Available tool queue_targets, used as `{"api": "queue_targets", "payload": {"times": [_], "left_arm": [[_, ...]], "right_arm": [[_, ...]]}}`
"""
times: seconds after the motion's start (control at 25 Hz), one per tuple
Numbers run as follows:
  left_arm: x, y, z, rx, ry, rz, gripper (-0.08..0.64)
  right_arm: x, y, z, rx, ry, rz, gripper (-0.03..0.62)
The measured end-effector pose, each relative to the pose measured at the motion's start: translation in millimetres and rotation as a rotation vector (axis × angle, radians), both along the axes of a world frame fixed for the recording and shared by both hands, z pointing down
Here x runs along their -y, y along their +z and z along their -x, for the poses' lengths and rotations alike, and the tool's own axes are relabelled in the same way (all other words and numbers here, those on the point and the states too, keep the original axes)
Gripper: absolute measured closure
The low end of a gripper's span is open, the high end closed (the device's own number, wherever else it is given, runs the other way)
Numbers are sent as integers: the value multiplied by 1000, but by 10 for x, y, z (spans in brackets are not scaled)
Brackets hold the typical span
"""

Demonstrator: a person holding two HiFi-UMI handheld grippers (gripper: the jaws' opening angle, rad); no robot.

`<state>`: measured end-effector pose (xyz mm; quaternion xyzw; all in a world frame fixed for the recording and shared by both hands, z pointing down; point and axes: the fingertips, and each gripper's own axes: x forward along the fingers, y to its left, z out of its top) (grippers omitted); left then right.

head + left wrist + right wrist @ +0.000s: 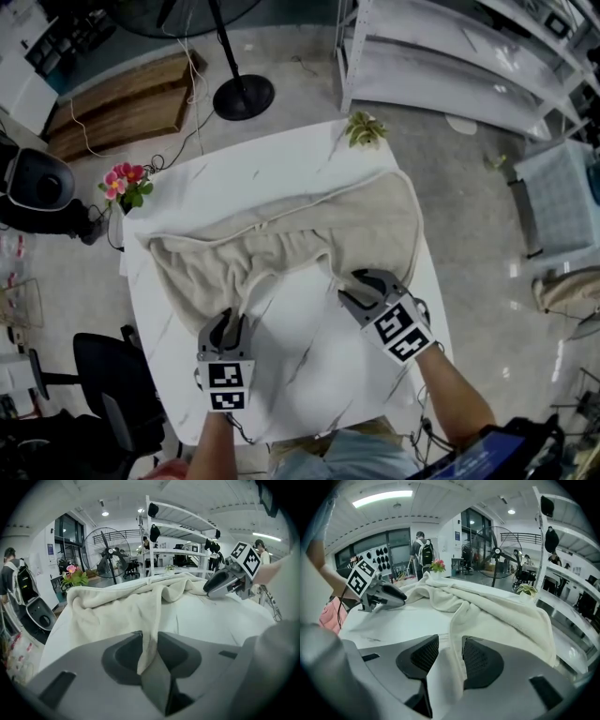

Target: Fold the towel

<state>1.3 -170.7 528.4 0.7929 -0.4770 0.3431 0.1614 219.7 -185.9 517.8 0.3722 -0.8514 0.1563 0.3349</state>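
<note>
White marble table (309, 370), fan stand (244, 97) behind; left tool (228, 324) pinches towel (281, 234), right tool (362, 286) parted around it.

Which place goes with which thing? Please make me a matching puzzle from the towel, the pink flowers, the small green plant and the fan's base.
Things: 1 towel; 2 pink flowers; 3 green plant; 4 fan base.
Places: A on the floor; B left corner of the table; C crumpled across the table; D far corner of the table.
Pairs: 1-C, 2-B, 3-D, 4-A.
</note>
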Motion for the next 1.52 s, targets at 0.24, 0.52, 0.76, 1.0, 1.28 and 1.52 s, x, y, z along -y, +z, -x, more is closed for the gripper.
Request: {"api": "queue_targets", "payload": {"times": [0.24,0.52,0.76,1.0,1.28,1.52], "left_arm": [[87,-2,54,2,-2,-3,523],[-184,-91,213,-25,70,38,531],[-614,-107,450,-3,176,40,532],[-1201,-127,601,5,257,65,532],[-2003,-35,735,-7,289,103,532],[-2537,-3,821,-34,268,117,532]], "right_arm": [[145,84,-110,-92,14,-10,492],[-143,14,-132,-107,-71,-31,568],[-711,10,-199,-144,-141,-35,568],[-1354,62,-282,-163,-187,-16,567],[-2187,143,-272,-152,-184,21,566],[-2724,124,-246,-151,-176,29,566]]}}
